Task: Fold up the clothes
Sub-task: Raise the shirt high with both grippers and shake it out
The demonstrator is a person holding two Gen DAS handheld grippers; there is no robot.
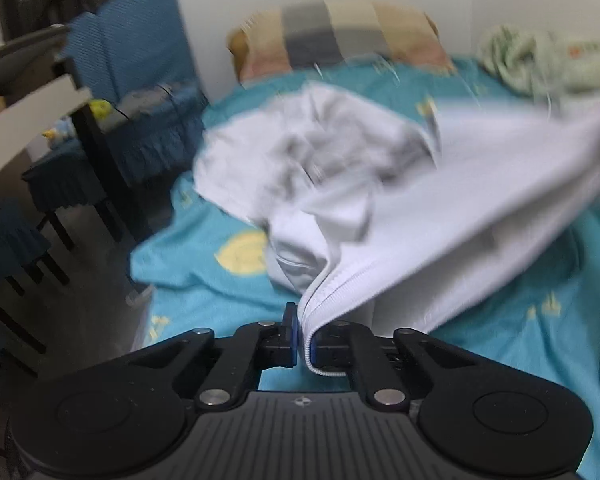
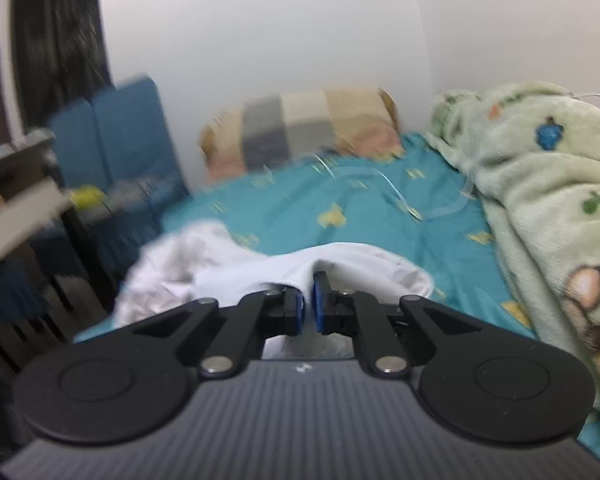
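Observation:
A white garment (image 1: pixel 420 200) hangs lifted above the teal bed sheet (image 1: pixel 204 292). My left gripper (image 1: pixel 305 332) is shut on its stitched hem, which runs up between the blue pads. The cloth stretches up to the right edge of the left wrist view. In the right wrist view the same white garment (image 2: pixel 228 276) bunches just ahead of my right gripper (image 2: pixel 309 304), whose pads are shut on a fold of it. The rest of the cloth sags to the left over the bed's edge. Both views are blurred.
A patchwork pillow (image 2: pixel 300 136) lies at the head of the bed. A pale green fleece blanket (image 2: pixel 540 200) is heaped along the right side. Blue covered chairs (image 1: pixel 140 80) and a dark table (image 1: pixel 32 92) stand to the left of the bed.

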